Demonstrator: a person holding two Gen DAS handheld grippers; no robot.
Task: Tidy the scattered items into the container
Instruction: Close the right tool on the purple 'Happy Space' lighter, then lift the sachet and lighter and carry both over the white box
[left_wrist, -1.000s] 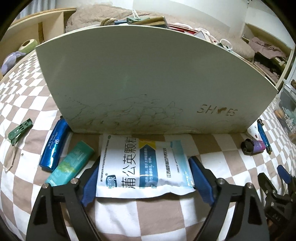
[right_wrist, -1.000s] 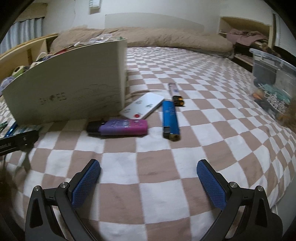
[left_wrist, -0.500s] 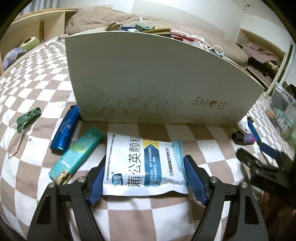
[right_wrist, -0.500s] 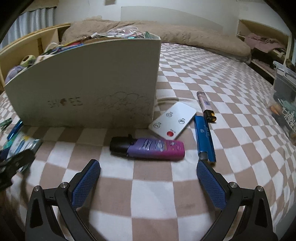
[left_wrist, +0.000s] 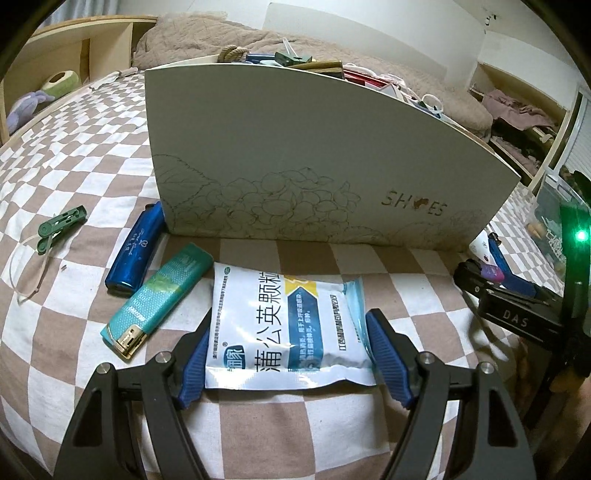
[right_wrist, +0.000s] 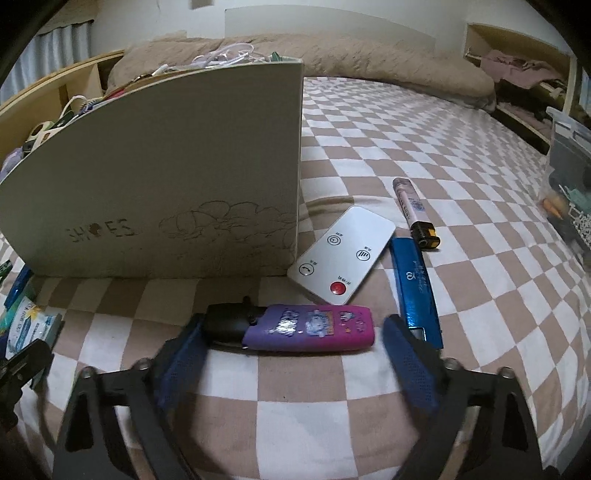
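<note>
The left claw (left_wrist: 288, 354) squeezes a white and blue packet (left_wrist: 284, 325) lying on the checked bed (left_wrist: 258, 424), just in front of the shoe box (left_wrist: 295, 158). The right claw (right_wrist: 291, 354) is closing around a purple lighter (right_wrist: 295, 328) — its pads are not touching yet.

five lighters: blue (left_wrist: 135, 253), teal (left_wrist: 157, 299), purple (right_wrist: 291, 326), blue (right_wrist: 417, 291), pale (right_wrist: 415, 214). one sachet (left_wrist: 286, 325), one remote (right_wrist: 341, 254), one green clip (left_wrist: 61, 225), one box (left_wrist: 295, 158).
</note>
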